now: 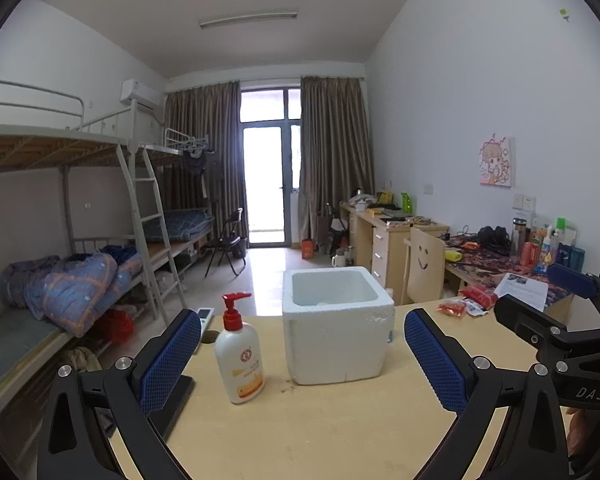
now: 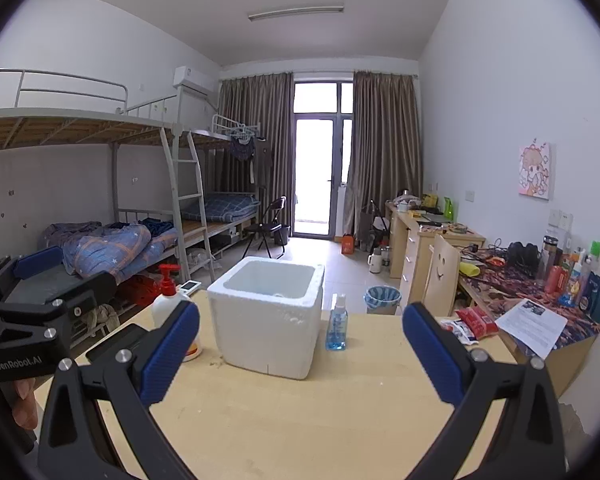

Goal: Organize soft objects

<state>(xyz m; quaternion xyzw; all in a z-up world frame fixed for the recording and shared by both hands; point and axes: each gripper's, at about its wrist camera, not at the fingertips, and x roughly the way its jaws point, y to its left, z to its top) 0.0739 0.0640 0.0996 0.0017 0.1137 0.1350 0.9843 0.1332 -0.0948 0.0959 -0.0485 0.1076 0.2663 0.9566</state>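
A white foam box (image 1: pixel 336 326) (image 2: pixel 270 316), open at the top, stands in the middle of the wooden table (image 1: pixel 320 432) (image 2: pixel 300 420). Red and white soft packets (image 1: pixel 466 304) (image 2: pixel 470 322) lie at the table's right edge. My left gripper (image 1: pixel 302 364) is open with nothing between its blue pads (image 1: pixel 168 364), short of the box. My right gripper (image 2: pixel 300 356) is open wide and empty too, also facing the box. Each gripper shows at the edge of the other's view.
A white pump bottle (image 1: pixel 239 354) (image 2: pixel 172 308) with a red top stands left of the box. A small blue spray bottle (image 2: pixel 337 326) stands to its right. A flat dark device (image 1: pixel 176 404) lies at the table's left edge. A cluttered desk (image 2: pixel 532 300) lies right, bunk beds (image 1: pixel 80 272) left.
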